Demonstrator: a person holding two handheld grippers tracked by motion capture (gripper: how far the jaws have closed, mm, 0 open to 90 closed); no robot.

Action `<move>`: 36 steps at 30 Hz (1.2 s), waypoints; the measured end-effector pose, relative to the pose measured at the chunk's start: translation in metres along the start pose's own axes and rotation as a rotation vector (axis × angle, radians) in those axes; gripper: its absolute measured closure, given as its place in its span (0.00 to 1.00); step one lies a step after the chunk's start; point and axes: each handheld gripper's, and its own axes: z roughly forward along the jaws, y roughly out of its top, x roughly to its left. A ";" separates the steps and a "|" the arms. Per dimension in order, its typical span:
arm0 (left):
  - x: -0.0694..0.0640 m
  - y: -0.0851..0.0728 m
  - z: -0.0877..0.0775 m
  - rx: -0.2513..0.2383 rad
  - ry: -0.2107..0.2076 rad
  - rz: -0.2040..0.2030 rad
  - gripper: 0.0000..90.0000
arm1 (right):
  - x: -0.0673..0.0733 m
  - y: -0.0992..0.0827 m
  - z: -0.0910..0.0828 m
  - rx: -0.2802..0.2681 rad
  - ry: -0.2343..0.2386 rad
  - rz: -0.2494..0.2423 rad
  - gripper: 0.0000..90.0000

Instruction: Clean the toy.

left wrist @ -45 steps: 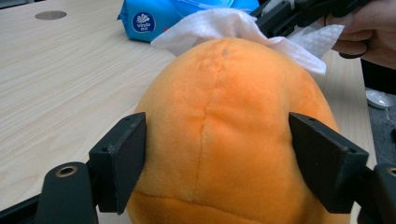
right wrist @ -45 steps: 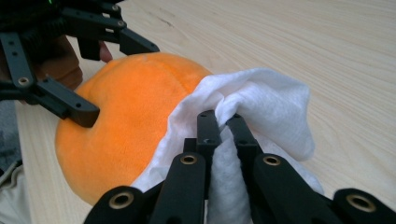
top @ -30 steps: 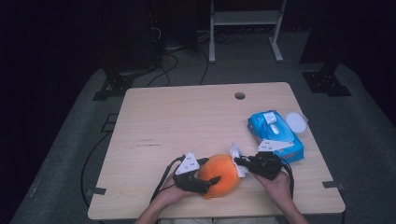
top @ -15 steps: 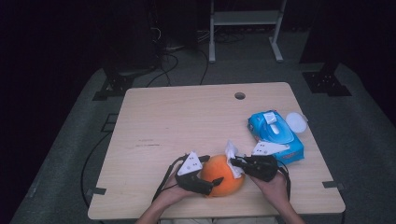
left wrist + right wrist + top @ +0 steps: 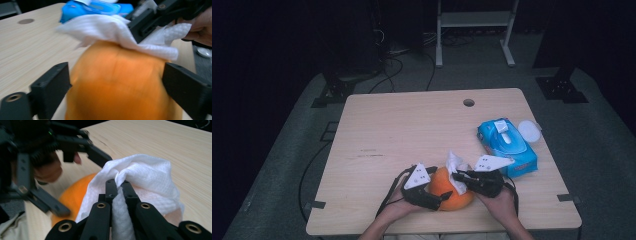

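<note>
An orange ball-shaped fruit (image 5: 447, 192) (image 5: 117, 85) (image 5: 71, 195) lies near the front edge of the wooden table (image 5: 412, 130). My left gripper (image 5: 441, 184) (image 5: 116, 75) straddles it from the left. Its jaws have just been opening and stand wide, with the fruit between them. My right gripper (image 5: 455, 175) (image 5: 119, 182) is shut on a white wipe (image 5: 454, 162) (image 5: 105, 27) (image 5: 145, 172). The wipe drapes over the top of the fruit. In the right gripper view the left gripper (image 5: 82, 157) shows beyond the wipe.
A blue pack of wipes (image 5: 507, 145) (image 5: 95, 7) lies at the table's right side, just behind my right hand. Its round white lid (image 5: 529, 131) is at the right edge. A cable hole (image 5: 468, 102) sits at the back of the table.
The right gripper has slid the wipe a little leftward over the fruit. The left gripper's jaws have spread wider around the fruit.
</note>
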 end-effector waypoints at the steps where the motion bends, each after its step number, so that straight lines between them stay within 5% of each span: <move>1: 0.003 -0.002 0.000 0.003 -0.012 -0.028 0.08 | -0.003 -0.001 -0.001 -0.003 -0.001 0.007 0.95; 2: 0.003 -0.002 0.000 0.003 -0.012 -0.028 0.08 | -0.003 -0.001 -0.001 -0.003 -0.001 0.007 0.95; 4: 0.008 -0.008 0.003 0.015 -0.064 -0.111 0.10 | -0.012 -0.004 -0.005 -0.010 0.006 0.053 0.95; 8: 0.002 -0.005 0.007 0.027 -0.045 -0.086 0.22 | -0.003 0.001 -0.003 -0.012 -0.011 0.027 0.95; 11: -0.010 0.001 0.007 0.046 -0.025 -0.006 0.22 | 0.009 0.006 0.001 -0.010 0.009 -0.022 0.95; 18: 0.002 -0.003 0.006 0.015 -0.038 -0.021 0.03 | 0.003 0.002 -0.002 0.018 0.045 -0.022 0.95; 19: 0.005 -0.008 0.011 0.015 -0.074 -0.074 0.02 | 0.004 0.002 -0.003 0.024 0.055 -0.030 0.95; 22: 0.004 -0.010 0.015 0.011 -0.085 -0.082 0.05 | 0.004 0.001 -0.005 0.027 0.054 -0.040 0.95; 30: -0.007 -0.002 0.006 0.016 -0.138 -0.007 0.12 | -0.009 -0.005 -0.018 0.037 0.052 -0.001 0.95; 36: 0.003 -0.005 0.008 -0.022 -0.114 -0.063 0.04 | -0.010 -0.006 -0.018 0.043 0.040 -0.006 0.95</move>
